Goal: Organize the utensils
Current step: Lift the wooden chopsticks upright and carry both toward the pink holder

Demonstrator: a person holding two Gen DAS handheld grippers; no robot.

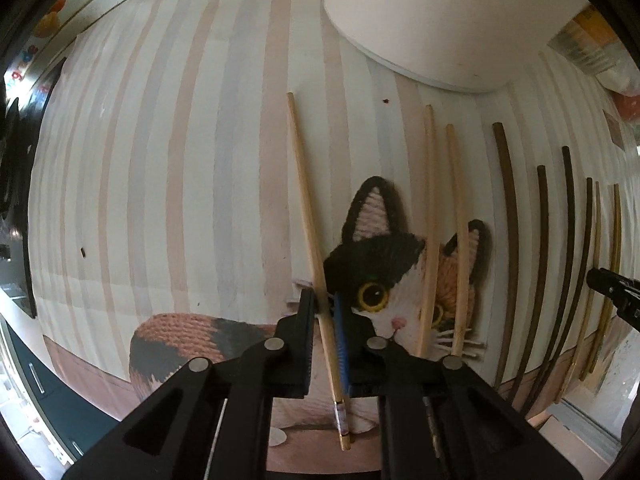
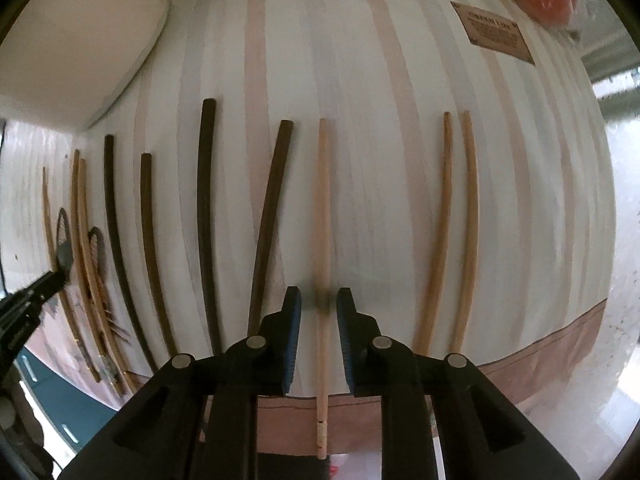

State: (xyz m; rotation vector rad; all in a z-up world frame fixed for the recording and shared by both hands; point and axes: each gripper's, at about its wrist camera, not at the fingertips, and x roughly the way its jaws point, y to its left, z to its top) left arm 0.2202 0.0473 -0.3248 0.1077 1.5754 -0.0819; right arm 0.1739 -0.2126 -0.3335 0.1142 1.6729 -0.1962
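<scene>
The left gripper [image 1: 326, 312] is clenched on a light wooden chopstick [image 1: 308, 216], which passes between the two pads and runs from the 6 o'clock edge of the left wrist view up toward 12 o'clock, leaning slightly left. The chopstick's decorated butt end [image 1: 343, 426] projects below the jaws. Beneath it lies a striped placemat [image 1: 160, 160] printed with a calico cat [image 1: 384, 280]. To the right of the gripper, at 3 o'clock, two more light chopsticks [image 1: 430, 220] rest side by side across the cat's face, and farther right a row of dark chopsticks [image 1: 510, 240] lies roughly parallel. A white round container [image 1: 440, 20] stands at 1 o'clock, on the far edge of the mat. The right gripper [image 2: 319, 304] is released: its blue-padded jaws stand apart on either side of a pale chopstick [image 2: 321, 200] that lies flat on the mat and extends from 6 o'clock toward 12 o'clock. The pads flank the stick with a visible gap on each side. In the right wrist view, dark chopsticks [image 2: 208, 220] lie at 9 to 10 o'clock of this gripper, and a pair of tan chopsticks [image 2: 456, 232] lies close together at 3 o'clock. A brown label [image 2: 496, 32] is printed on the mat at 1 o'clock.
</scene>
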